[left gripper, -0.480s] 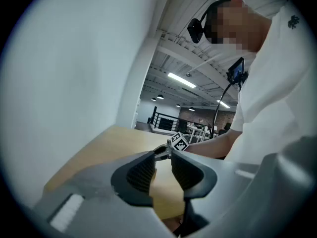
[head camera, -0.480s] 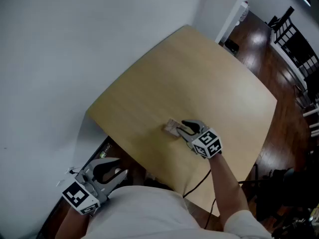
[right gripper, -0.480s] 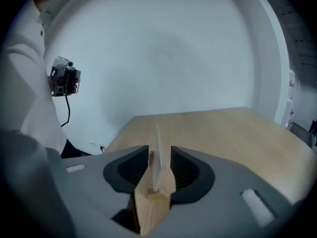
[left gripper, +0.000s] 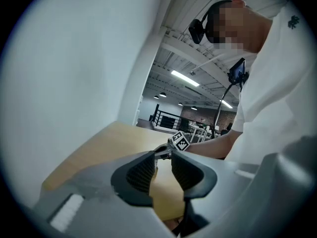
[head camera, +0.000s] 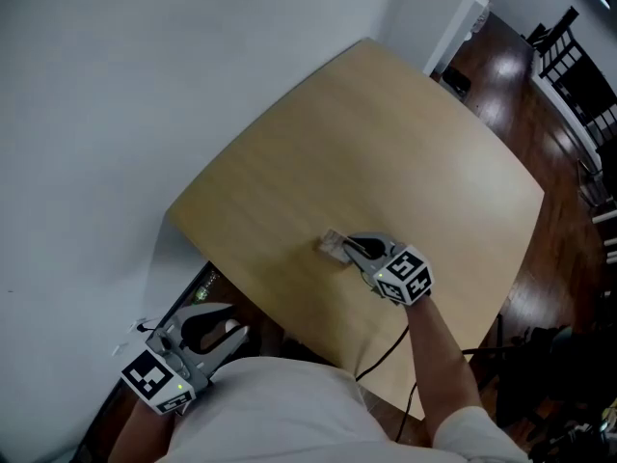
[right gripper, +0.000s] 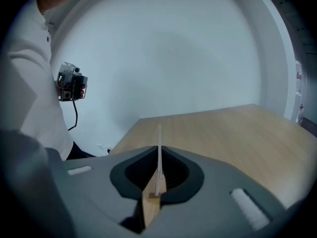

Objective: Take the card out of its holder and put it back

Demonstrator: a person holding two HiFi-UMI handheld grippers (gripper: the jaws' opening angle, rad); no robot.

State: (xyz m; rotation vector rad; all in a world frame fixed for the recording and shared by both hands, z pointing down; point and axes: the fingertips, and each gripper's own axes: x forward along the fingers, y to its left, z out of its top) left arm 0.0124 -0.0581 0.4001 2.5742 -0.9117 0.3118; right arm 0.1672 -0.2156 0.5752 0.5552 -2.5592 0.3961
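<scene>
The right gripper (head camera: 349, 249) is down on the wooden table (head camera: 386, 133), not far from the table's near edge. Its jaws are pressed together on the card (right gripper: 159, 148) — a thin white card that stands on its edge between the pads. In the head view the card is only a small pale patch at the jaw tips. I cannot tell what its lower end sits in. The left gripper (head camera: 234, 322) hangs low on the left, off the table and close to the person's white shirt (head camera: 280, 413). Its jaws are a little spread — nothing is between them.
</scene>
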